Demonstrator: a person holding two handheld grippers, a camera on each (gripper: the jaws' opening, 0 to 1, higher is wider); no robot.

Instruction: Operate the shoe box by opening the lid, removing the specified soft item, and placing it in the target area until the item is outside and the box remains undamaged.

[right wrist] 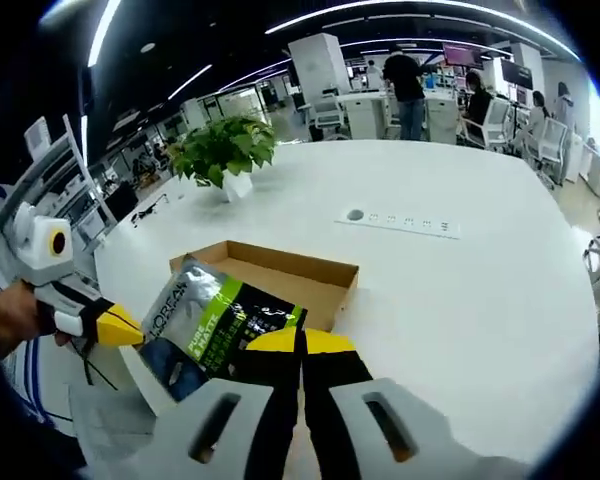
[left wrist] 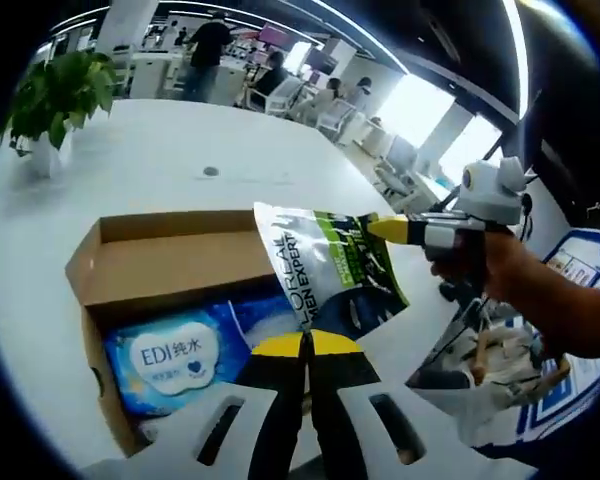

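Pouch [left wrist: 325,262] pinched between both grippers [left wrist: 306,340] [right wrist: 302,340] — above the box [left wrist: 170,265].

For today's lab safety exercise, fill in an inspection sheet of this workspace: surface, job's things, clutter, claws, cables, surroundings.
Surface: white table, with a grommet hole and a socket strip.
Job's things: open cardboard shoe box; blue EDI wipes pack inside; L'Oreal Men Expert pouch lifted above the box.
Clutter: potted plant.
Claws: left claw and right claw, yellow-tipped, both shut on the pouch.
Cables: nothing seen.
Surroundings: open office with desks, chairs, people, ceiling strip lights.
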